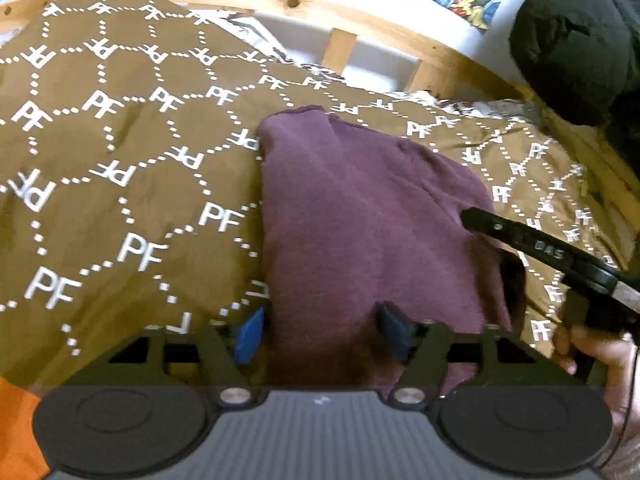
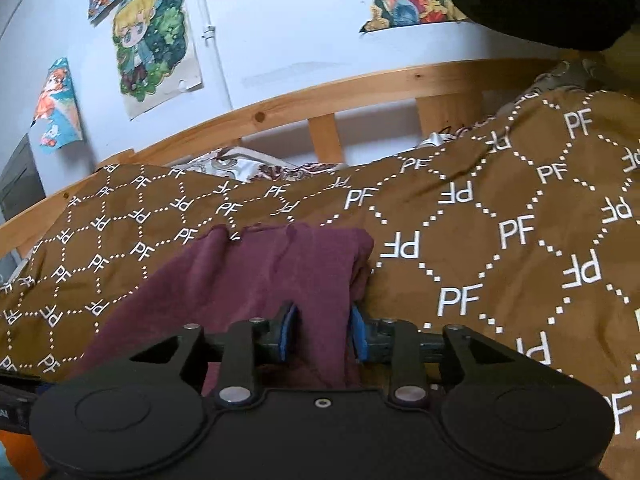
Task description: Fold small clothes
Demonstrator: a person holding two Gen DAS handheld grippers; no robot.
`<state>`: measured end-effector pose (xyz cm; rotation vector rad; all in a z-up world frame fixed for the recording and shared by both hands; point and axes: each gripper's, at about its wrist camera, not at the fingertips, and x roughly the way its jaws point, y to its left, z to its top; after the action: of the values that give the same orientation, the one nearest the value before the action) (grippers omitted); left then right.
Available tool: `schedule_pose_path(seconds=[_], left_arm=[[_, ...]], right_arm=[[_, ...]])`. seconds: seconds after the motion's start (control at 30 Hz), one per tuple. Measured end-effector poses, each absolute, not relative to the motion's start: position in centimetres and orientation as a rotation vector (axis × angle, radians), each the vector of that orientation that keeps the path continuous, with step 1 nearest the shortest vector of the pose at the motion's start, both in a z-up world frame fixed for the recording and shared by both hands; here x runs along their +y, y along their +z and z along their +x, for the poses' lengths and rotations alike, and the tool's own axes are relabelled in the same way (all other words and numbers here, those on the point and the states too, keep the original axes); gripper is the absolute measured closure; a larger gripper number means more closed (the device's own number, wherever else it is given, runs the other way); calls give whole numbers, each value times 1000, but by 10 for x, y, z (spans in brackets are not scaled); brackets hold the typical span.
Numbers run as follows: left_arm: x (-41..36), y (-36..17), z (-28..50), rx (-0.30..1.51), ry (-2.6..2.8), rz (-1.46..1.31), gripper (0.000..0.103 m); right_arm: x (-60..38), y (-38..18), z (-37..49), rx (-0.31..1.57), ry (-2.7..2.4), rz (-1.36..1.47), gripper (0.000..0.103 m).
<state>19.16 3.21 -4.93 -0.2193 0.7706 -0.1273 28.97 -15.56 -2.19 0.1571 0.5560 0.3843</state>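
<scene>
**Maroon garment on the "PF" bedspread**

A maroon garment (image 1: pixel 360 216) lay bunched on a brown bedspread (image 1: pixel 120 152) printed with white "PF" monograms in dotted diamonds. The left gripper (image 1: pixel 320 332) stood wide open, its blue pads either side of the cloth's near edge, gripping nothing. The right gripper (image 2: pixel 322 334) stood partly open with a fold of cloth between its pads; whether it pinched could not be told. Cartoon posters (image 2: pixel 154 40) hung above the wooden bed rail (image 2: pixel 360 88).

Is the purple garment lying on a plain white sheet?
No, the purple garment lies on a brown cover printed with white PF letters.
</scene>
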Motion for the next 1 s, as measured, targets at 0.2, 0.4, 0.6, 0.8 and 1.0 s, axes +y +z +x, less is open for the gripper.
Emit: schedule_pose_path(seconds=[0.2, 0.4, 0.6, 0.8, 1.0], left_arm=[[22, -36, 185, 759, -71, -166, 5], [10, -22, 170, 735, -4, -107, 1], [5, -9, 155, 675, 28, -83, 1], [2, 2, 147, 661, 55, -92, 1], [-6, 10, 127, 648, 68, -74, 0]], right_arm=[[-159, -14, 279, 532, 369, 138, 24], [-166, 2, 260, 477, 345, 117, 4], [-170, 21, 242, 441, 341, 92, 1], [-175, 37, 222, 406, 325, 84, 1], [-182, 44, 186, 395, 316, 40, 1]])
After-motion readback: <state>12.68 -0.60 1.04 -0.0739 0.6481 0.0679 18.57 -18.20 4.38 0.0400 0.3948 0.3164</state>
